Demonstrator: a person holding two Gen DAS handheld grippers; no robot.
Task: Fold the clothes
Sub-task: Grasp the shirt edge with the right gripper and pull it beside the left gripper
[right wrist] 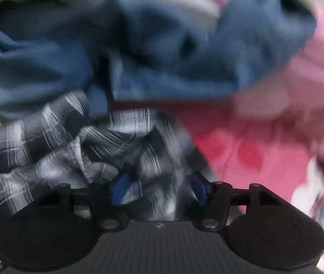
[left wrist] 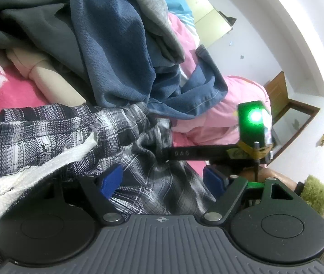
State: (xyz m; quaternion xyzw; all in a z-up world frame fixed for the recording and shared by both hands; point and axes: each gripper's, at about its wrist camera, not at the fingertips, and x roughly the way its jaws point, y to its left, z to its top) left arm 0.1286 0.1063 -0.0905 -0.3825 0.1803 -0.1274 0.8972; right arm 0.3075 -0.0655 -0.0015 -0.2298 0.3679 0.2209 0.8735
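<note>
A black-and-white plaid garment (left wrist: 47, 132) lies crumpled at the foot of a clothes pile. My left gripper (left wrist: 162, 180) is open, with plaid folds bunched between its blue pads (left wrist: 110, 181). A white knit cloth (left wrist: 13, 182) drapes over its left side. The right tool's black finger (left wrist: 184, 154) reaches into the same plaid from the right, below its green light (left wrist: 254, 116). The right wrist view is motion-blurred. There my right gripper (right wrist: 159, 190) is open over the plaid garment (right wrist: 36, 141), with fabric between its pads.
A blue sweatshirt (left wrist: 116, 57) (right wrist: 162, 68), a dark grey garment (left wrist: 25, 18) and a beige piece (left wrist: 47, 80) are heaped behind the plaid. Pink bedding (left wrist: 230, 105) (right wrist: 253, 155) lies underneath and to the right. A white wall and a wooden frame (left wrist: 294, 118) are at the far right.
</note>
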